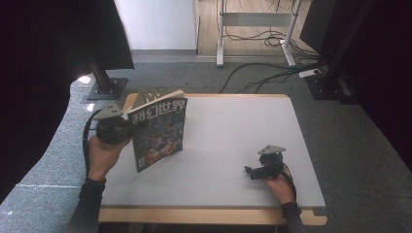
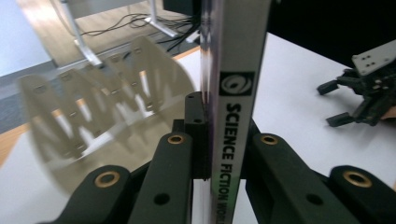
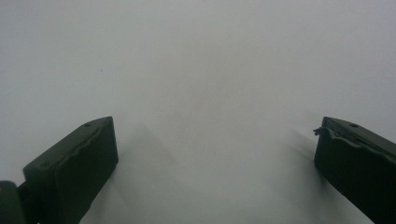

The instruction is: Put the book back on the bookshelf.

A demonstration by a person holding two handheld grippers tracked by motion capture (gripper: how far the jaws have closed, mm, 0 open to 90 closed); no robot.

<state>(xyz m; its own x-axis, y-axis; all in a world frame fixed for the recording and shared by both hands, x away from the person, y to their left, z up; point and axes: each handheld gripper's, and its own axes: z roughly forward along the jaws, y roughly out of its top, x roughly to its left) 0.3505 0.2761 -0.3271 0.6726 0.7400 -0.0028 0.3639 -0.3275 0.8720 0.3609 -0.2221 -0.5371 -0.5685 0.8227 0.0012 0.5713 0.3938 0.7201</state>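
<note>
Between the jaws of the left gripper (image 1: pixel 127 125), a magazine (image 1: pixel 159 131) is clamped by its spine, lifted off the table (image 1: pixel 233 136) with its pages fanning out behind. Well off to that gripper's right, the right gripper (image 1: pixel 252 172) rests low over the bare tabletop, jaws spread wide and holding nothing.
</note>
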